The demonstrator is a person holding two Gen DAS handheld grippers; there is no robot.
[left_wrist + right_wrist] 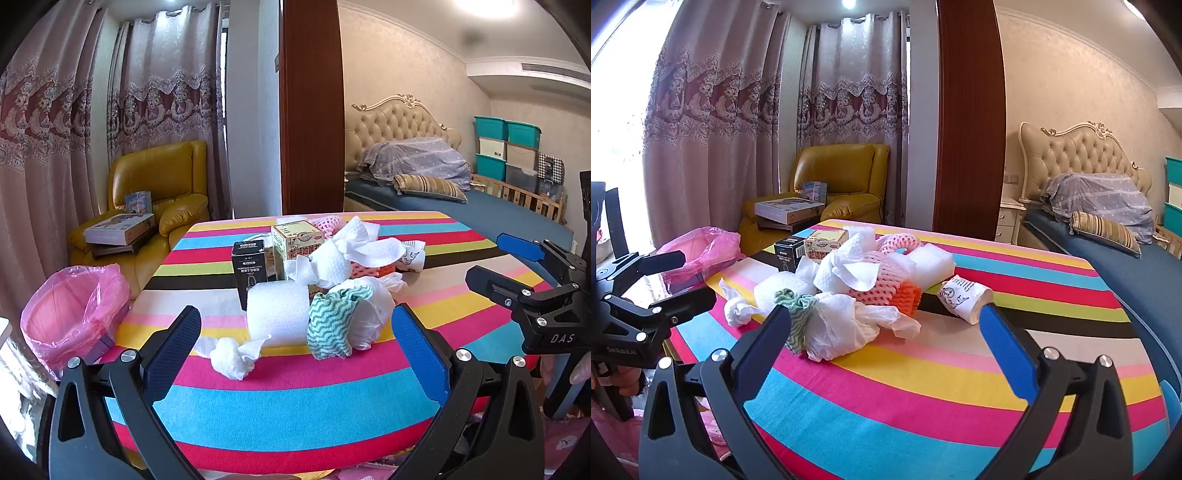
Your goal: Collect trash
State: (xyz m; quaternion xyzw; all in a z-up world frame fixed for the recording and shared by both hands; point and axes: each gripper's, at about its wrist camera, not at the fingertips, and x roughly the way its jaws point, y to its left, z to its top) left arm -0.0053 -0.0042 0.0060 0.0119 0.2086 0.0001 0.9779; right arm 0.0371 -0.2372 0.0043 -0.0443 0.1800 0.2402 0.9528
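Crumpled tissues, foam and boxes (314, 280) heaped mid-table beside pink-lined bin (70, 310)

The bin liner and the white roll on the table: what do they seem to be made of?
Bin liner: thin pink plastic film, glossy; it is translucent and wrinkled, with shiny highlights.
White roll: probably soft packing foam or bubble wrap, matte; its surface looks pebbled and slightly translucent. Which of the two is unclear.

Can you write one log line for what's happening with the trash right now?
left gripper: open, empty | right gripper: open, empty | trash pile: on striped table | pink-lined bin: beside table
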